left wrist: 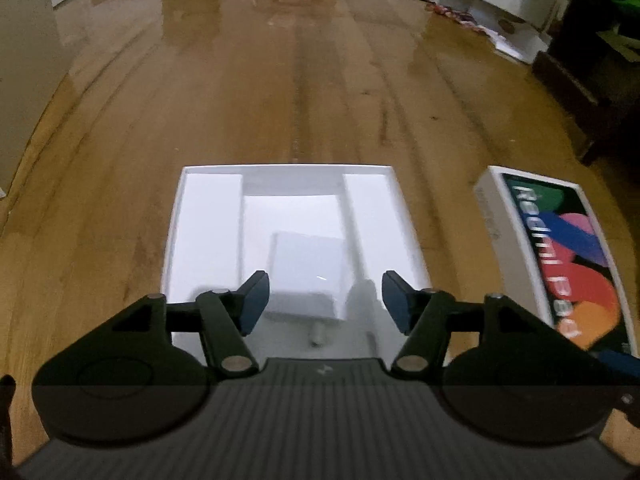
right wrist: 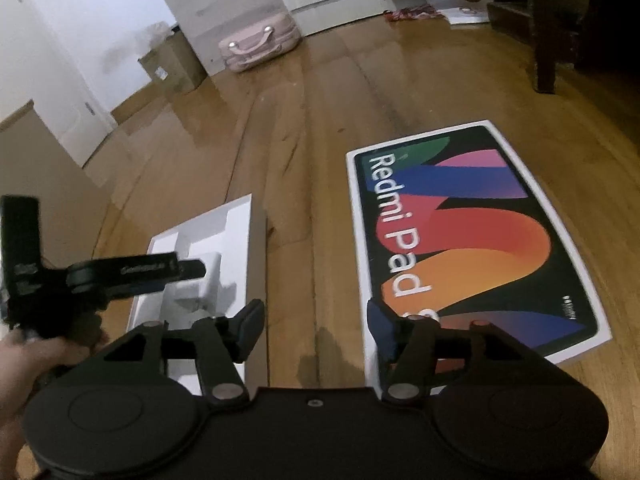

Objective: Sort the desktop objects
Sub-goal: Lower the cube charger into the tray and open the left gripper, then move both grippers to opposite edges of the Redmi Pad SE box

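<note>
A white open box tray [left wrist: 208, 216] lies on the wooden floor, with a white charger block [left wrist: 306, 272] in its middle slot, prongs toward me. My left gripper [left wrist: 325, 300] hovers open just above the near end of the tray, its fingers either side of the charger without touching it. A colourful Redmi Pad box lid [right wrist: 472, 236] lies flat to the right of the tray [right wrist: 240, 240]. My right gripper [right wrist: 316, 330] is open over the bare floor between tray and lid, holding nothing. The left gripper [right wrist: 120, 276] shows from the side over the tray.
A pink suitcase [right wrist: 260, 42] and a cardboard box [right wrist: 172, 64] stand by the far wall. Dark furniture legs [right wrist: 546, 40] rise at the right. Papers [left wrist: 508, 40] lie on the floor far right. A hand [right wrist: 20, 368] holds the left gripper.
</note>
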A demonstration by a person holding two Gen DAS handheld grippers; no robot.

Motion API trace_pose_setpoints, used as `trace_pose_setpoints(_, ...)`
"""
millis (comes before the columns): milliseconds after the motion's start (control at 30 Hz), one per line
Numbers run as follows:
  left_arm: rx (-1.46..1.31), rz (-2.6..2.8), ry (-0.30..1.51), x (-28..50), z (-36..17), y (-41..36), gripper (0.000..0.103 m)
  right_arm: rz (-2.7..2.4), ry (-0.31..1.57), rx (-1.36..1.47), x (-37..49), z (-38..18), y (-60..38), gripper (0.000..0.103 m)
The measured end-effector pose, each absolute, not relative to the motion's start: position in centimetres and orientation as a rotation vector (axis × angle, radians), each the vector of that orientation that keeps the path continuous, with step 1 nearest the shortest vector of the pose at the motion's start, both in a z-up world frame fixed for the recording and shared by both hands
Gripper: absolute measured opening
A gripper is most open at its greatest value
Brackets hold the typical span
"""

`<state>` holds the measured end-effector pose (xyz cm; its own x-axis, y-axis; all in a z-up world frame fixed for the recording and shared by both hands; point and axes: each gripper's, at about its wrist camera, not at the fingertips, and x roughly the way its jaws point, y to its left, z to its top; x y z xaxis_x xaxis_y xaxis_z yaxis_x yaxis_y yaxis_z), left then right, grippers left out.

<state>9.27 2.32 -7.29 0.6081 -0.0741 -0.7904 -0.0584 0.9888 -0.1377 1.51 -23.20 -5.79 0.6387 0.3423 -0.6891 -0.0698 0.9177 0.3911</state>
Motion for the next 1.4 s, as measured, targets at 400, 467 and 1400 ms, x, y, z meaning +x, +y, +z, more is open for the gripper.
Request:
trace_pose_setpoints(400,-0.147,-0.060,0.996,7.8,-7.0,-6.1,0.080,-0.021,0.804,0.291,-0.3,-4.9,-32.8,0.076)
trace_pose_setpoints(467,-0.127,-0.070,1.004,7.6,-7.1,-7.7,0.083,-0.102,0.761,0.253,-0.7,-5.2,-33.9,0.081)
trace_pose_setpoints(1400,-0.279,-0.346,1.174,8.1,-11.9,-13.7,0.084,-0.042,0.918,0.648,-0.2,-12.5,-37.8,0.084)
